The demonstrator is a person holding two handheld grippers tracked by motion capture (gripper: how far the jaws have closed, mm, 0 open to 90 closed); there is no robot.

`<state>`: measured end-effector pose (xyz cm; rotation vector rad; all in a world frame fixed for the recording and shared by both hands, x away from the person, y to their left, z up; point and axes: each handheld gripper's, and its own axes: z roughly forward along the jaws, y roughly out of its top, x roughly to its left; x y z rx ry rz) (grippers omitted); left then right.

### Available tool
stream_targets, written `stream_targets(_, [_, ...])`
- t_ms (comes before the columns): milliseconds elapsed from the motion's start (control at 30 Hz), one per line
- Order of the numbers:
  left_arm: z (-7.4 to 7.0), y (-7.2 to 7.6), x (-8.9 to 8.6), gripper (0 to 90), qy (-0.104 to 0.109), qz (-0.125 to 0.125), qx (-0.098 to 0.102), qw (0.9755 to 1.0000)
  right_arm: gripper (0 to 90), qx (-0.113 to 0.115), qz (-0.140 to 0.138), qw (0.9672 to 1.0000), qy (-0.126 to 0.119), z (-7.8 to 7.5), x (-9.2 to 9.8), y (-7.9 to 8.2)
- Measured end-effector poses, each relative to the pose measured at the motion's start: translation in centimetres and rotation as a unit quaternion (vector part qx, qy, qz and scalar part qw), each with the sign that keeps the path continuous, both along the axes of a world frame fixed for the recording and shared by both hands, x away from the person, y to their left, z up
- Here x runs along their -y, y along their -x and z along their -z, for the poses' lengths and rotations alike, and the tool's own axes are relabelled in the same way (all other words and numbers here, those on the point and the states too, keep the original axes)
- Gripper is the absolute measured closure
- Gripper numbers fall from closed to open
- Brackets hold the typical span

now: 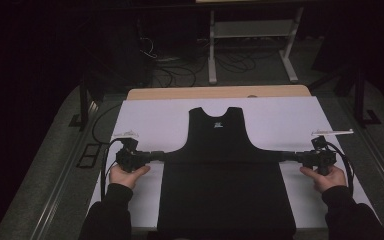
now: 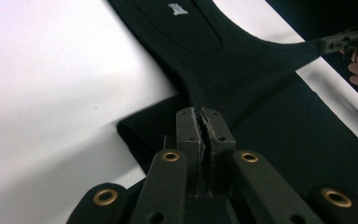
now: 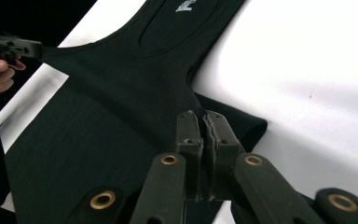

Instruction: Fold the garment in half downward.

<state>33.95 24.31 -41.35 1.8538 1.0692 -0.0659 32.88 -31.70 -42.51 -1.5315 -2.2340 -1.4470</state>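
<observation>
The left gripper [image 1: 155,154] has its jaws pressed together on a corner of the black tank top [image 1: 225,170], pinching the fabric at the garment's left side edge; in the left gripper view the two pads [image 2: 204,126] meet with only a thin fold of cloth between them. The right gripper [image 1: 291,156] is clamped the same way on the opposite corner, its jaws closed on the fabric as the right gripper view shows [image 3: 204,128]. Between the two grippers the tank top is stretched taut in a straight line, its upper part with the neckline and small white label [image 1: 218,125] lying flat beyond that line, its lower part spreading toward the person. Each gripper is held by a hand: the left hand [image 1: 125,175] just behind the left gripper, the right hand [image 1: 327,177] just behind the right one. Under the garment and outward from both grippers lies a white sheet [image 1: 150,120], covering the wooden table [image 1: 180,93].
</observation>
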Motion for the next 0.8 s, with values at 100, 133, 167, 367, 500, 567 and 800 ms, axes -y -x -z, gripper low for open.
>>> stream_targets(100, [0.1,0.5,0.1,85.7,-0.002,0.005,-0.006,1.0,84.1,-0.003,-0.001,1.0,0.002,0.0,0.0,0.3])
stream_targets(133, [0.1,0.7,0.1,85.6,-0.001,0.007,-0.009,0.9999,84.0,-0.007,-0.001,1.0,0.003,0.1,-0.1,0.4])
stream_targets(167, [0.1,0.8,0.1,85.6,-0.003,0.01,-0.011,0.9999,84.0,-0.007,-0.001,1.0,0.003,0.1,-0.1,0.4])
stream_targets(367, [0.4,1.3,0.3,85.6,-0.015,0.022,-0.025,0.9993,83.9,-0.01,-0.01,0.9998,0.013,0.4,-0.4,1.0])
stream_targets(500, [0.4,1.6,0.4,85.5,-0.021,0.026,-0.027,0.9991,83.8,-0.023,-0.007,0.9996,0.017,0.6,-0.5,1.2])
stream_targets(567, [0.4,1.7,0.4,85.5,-0.023,0.025,-0.031,0.9989,83.8,-0.023,-0.011,0.9995,0.019,0.7,-0.6,1.3])
stream_targets(800, [0.9,1.9,0.4,85.5,-0.043,0.029,-0.042,0.9978,83.8,-0.039,-0.011,0.9989,0.021,0.7,-0.7,1.9])
